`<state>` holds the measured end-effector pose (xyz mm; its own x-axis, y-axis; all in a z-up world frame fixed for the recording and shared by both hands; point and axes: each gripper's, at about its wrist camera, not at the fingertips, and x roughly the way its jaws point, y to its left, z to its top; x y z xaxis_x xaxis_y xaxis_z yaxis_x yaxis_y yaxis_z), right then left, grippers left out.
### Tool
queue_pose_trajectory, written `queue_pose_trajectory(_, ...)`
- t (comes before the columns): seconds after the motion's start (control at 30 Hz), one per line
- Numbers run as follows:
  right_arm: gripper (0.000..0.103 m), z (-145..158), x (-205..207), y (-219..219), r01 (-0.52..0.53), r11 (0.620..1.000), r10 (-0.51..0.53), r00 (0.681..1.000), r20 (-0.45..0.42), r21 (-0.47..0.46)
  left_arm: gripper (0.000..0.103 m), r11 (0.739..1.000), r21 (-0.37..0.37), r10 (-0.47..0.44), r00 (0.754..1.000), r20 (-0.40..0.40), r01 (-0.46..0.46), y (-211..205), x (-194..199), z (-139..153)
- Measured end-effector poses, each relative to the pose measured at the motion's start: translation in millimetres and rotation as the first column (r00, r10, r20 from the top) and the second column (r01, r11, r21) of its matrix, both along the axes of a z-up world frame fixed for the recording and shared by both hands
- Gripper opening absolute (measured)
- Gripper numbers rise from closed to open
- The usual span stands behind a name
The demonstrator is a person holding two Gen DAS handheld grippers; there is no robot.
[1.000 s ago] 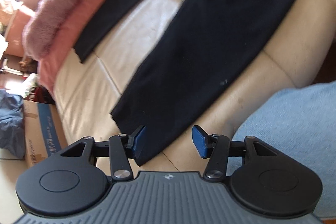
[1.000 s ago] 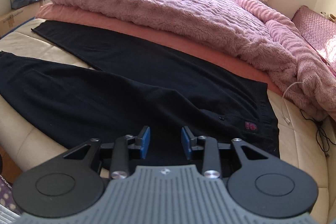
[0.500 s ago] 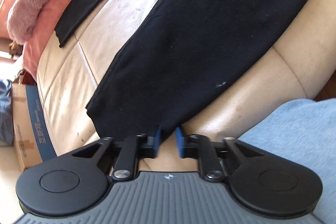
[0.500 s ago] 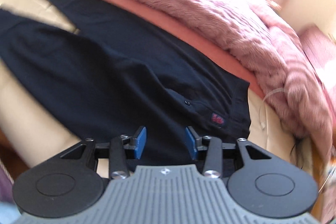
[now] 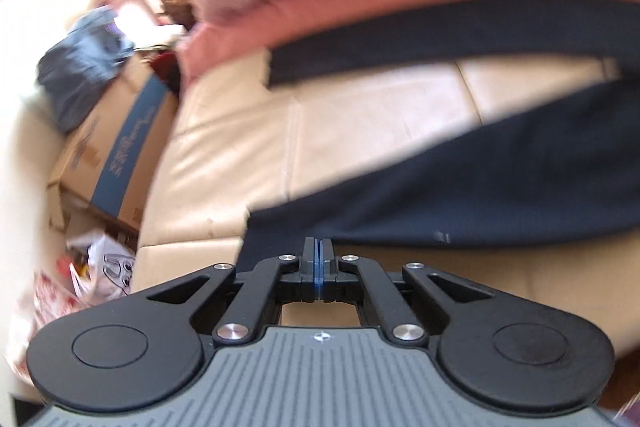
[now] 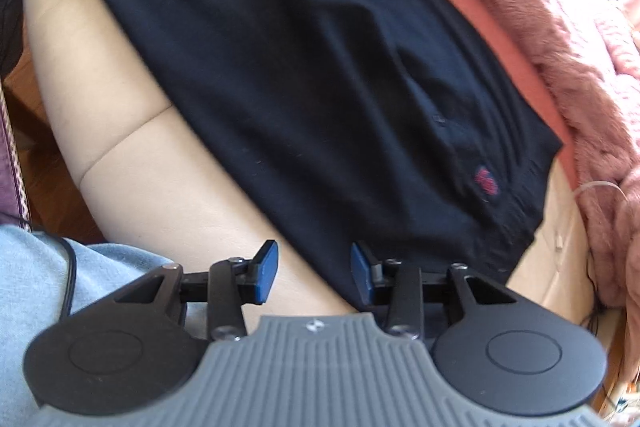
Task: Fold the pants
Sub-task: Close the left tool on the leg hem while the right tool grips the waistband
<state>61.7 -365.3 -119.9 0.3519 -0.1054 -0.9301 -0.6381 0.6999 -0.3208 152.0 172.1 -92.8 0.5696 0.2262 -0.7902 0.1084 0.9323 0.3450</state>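
The black pants (image 6: 320, 75) lie spread on the cream leather bed (image 5: 360, 131), below the pink blanket (image 6: 560, 39); the left gripper (image 5: 319, 251) has its fingers pressed together at the hem of the near leg, seemingly pinching it; the right gripper (image 6: 314, 273) hangs at the waistband's near edge, fingers partly apart, gripping nothing.

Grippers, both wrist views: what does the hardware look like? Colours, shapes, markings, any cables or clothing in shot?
Both match. The left gripper and right gripper have black linkage arms with silver pivot screws, two round black discs with an embossed circle, blue pads on the fingertips, and a ribbed grey base plate with a small round emblem. In the right view a thin black cable runs over light blue fabric, probably the person's clothing.
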Motion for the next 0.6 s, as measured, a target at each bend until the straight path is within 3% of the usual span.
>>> queue_pose_trajectory(0.1, 0.036, -14, -4, 7, -0.039, 0.998, 0.039, 0.999, 0.001, -0.057, 0.0, 0.997, -0.032, 0.068, 0.994, 0.084, -0.066, 1, 5, 30)
queue_pose_trajectory(0.17, 0.036, -17, -7, 9, -0.037, 0.997, 0.038, 0.999, 0.015, -0.064, 0.0, 0.997, -0.049, 0.064, 0.993, 0.099, -0.06, 1, 10, 43)
queue_pose_trajectory(0.27, 0.038, -19, -6, 6, -0.042, 0.995, 0.045, 0.998, 0.04, -0.086, 0.0, 1.0, -0.017, -0.009, 0.997, 0.081, 0.011, -7, 14, 45)
queue_pose_trajectory(0.37, 0.037, -22, -7, -1, -0.052, 0.989, 0.061, 0.996, 0.06, -0.141, 0.001, 0.988, 0.045, -0.148, 0.989, 0.011, 0.147, -18, 11, 32)
queue_pose_trajectory(0.43, 0.031, -27, -6, -8, -0.073, 0.974, 0.087, 0.995, 0.057, -0.214, 0.007, 0.966, 0.107, -0.234, 0.972, -0.038, 0.237, -23, 11, 19)
queue_pose_trajectory(0.5, 0.031, -31, -6, -15, -0.103, 0.961, 0.118, 0.992, 0.043, -0.258, 0.009, 0.935, 0.139, -0.313, 0.944, -0.108, 0.326, -24, 10, 7)
queue_pose_trajectory(0.6, 0.031, -35, -9, -20, -0.169, 0.937, 0.181, 0.983, 0.013, -0.305, 0.012, 0.852, 0.192, -0.44, 0.865, -0.24, 0.487, -25, 3, -15)
